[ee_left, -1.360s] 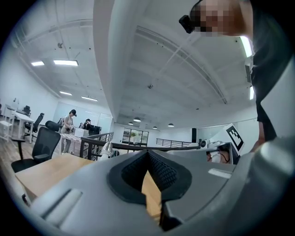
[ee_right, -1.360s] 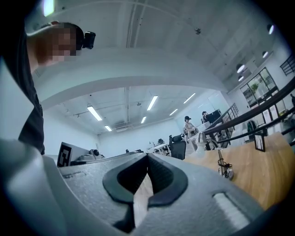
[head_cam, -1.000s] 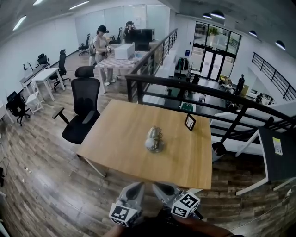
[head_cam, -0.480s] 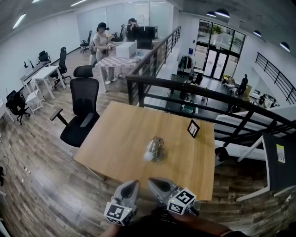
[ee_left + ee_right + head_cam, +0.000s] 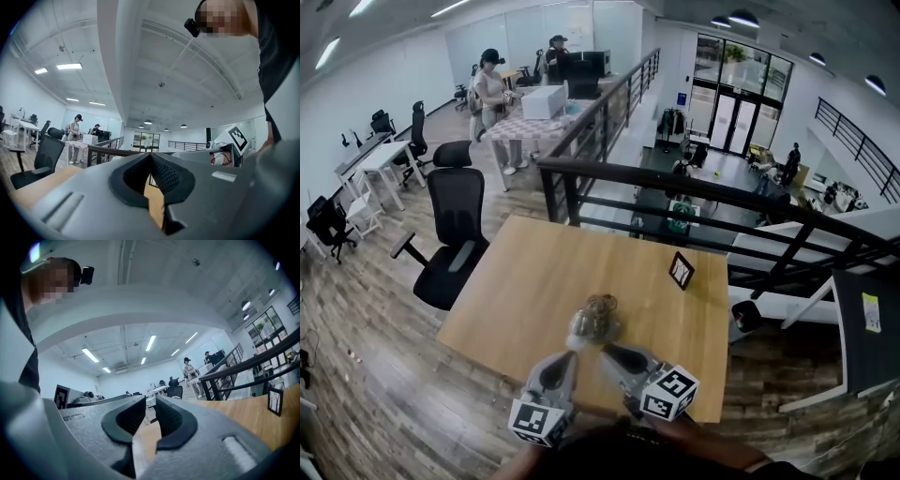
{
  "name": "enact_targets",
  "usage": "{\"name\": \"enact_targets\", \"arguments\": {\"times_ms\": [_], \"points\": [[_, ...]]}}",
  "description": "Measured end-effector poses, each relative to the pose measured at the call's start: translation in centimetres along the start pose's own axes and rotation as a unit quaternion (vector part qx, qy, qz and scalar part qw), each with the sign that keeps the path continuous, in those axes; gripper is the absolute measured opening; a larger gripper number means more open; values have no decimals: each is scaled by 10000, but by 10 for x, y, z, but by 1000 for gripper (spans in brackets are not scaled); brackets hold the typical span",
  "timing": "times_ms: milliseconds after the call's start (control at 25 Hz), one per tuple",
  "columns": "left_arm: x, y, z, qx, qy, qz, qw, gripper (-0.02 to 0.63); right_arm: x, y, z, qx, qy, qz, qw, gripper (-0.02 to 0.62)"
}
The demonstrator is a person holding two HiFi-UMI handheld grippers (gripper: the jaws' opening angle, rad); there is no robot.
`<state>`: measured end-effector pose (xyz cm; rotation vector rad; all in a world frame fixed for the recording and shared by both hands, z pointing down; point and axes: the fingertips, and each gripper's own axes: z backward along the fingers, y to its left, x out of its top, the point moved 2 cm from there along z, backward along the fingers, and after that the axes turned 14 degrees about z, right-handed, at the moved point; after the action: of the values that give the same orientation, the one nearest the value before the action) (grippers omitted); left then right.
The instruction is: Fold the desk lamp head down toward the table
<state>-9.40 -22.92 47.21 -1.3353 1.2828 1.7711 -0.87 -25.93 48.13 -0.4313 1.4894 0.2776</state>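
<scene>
Now | head view alone shows lamp | left hand-held gripper closed | right hand-held gripper just opened narrowly, empty

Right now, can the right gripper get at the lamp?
Probably yes: the lamp sits on the table just ahead of the right gripper, nothing between them; its empty fingers have just been opening.

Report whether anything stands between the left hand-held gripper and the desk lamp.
Nothing visible does. Only bare wooden table shows between the left hand-held gripper and the desk lamp just beyond its tip. The small picture frame stands apart, toward the table's far right side, out of the path.
</scene>
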Motion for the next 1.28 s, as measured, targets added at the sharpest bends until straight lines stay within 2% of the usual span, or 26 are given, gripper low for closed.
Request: {"name": "enact_targets", "arguments": {"times_ms": [320,640,960,1280], "points": [[4,3,-28,91,120,-20,9999,2,-5,-25,-15,17,208,-142,9997,102],[12,13,-38,-109,215,-97,9997,2,-12,-33,-28,-236,259,-191,9992,120],[18,33,-58,-702,436,51,9966,2,-11,-37,-47,-793,344,-165,9961,142],[22,54,-75,-1437,761,240,9864,2,-25,-43,-71,-1505,725,-14,9859,161]]}}
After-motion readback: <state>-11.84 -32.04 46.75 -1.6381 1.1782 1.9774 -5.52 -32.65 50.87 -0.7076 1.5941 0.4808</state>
